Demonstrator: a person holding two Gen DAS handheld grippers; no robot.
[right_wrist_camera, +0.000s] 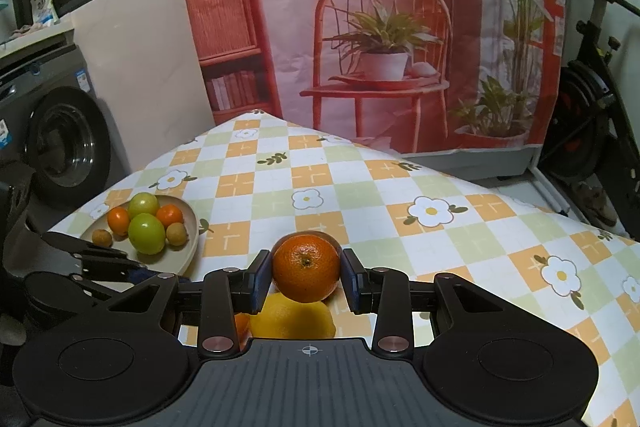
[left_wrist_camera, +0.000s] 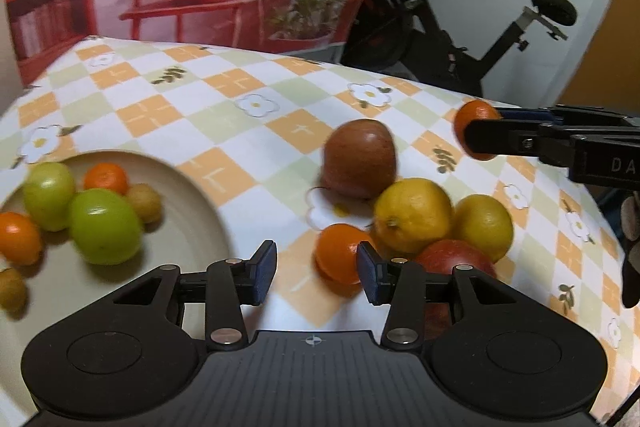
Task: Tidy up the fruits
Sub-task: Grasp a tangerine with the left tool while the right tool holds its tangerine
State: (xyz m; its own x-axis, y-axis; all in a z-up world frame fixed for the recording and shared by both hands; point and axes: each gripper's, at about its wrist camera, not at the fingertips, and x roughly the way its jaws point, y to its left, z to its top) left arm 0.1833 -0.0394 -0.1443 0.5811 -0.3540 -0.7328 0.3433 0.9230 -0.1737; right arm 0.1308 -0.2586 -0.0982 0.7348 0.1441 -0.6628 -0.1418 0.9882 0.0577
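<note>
My left gripper (left_wrist_camera: 316, 273) hangs open just above the checked tablecloth, its pads pressing on nothing. A mandarin (left_wrist_camera: 338, 255) lies on the cloth right by its right finger. Behind it is a pile: a brownish-red apple (left_wrist_camera: 360, 159), two lemons (left_wrist_camera: 414, 215) (left_wrist_camera: 486, 223) and a red apple (left_wrist_camera: 456, 259). At the left, a beige plate (left_wrist_camera: 192, 183) holds green fruits (left_wrist_camera: 106, 227), mandarins (left_wrist_camera: 106, 179) and small brown fruits (left_wrist_camera: 144, 203). My right gripper (right_wrist_camera: 306, 273) is shut on an orange (right_wrist_camera: 306, 267), held above a lemon (right_wrist_camera: 296, 319). From the left wrist it shows at far right (left_wrist_camera: 476, 131).
The table (right_wrist_camera: 360, 187) slopes off to edges at the back and right. Behind it hang a printed backdrop (right_wrist_camera: 380, 27), with an exercise bike (left_wrist_camera: 460, 27) at the right and a washing machine (right_wrist_camera: 60, 139) at the left.
</note>
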